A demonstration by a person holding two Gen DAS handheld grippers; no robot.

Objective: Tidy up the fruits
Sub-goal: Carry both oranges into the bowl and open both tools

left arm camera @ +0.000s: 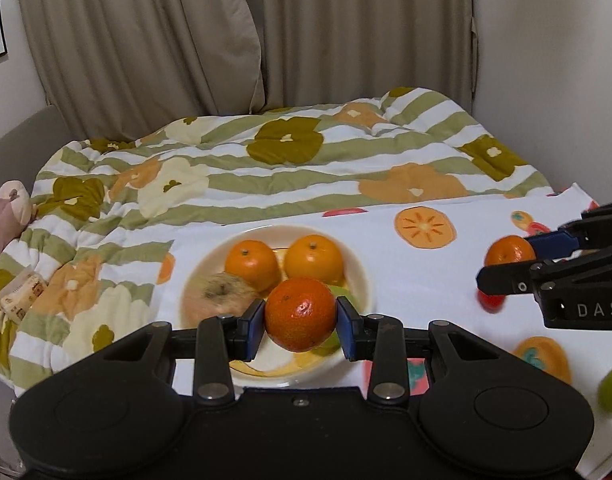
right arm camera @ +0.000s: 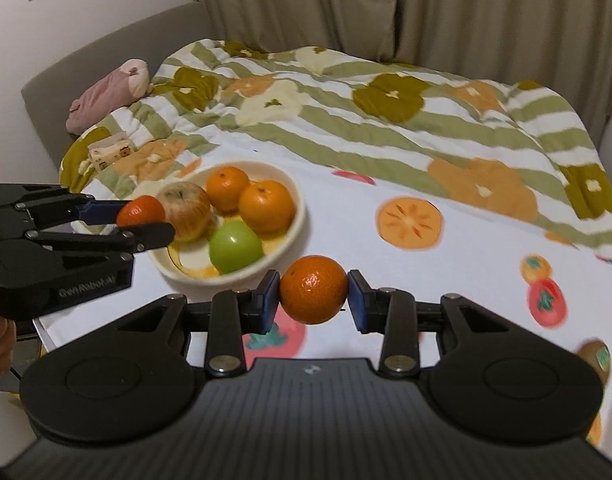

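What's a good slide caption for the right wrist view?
Right claw grips a tangerine near the fruit bowl, left claw carrying another.

My left tool (left arm camera: 301,315) grips a tangerine (left arm camera: 300,314) over the bowl (left arm camera: 362,276); my right tool (left arm camera: 502,266) grips another tangerine (left arm camera: 508,250).

Cream bowl (right arm camera: 294,224) holds two oranges (right arm camera: 266,206), reddish apple (right arm camera: 186,210), green apple (right arm camera: 236,246); two tangerines (right arm camera: 313,289) held aloft.
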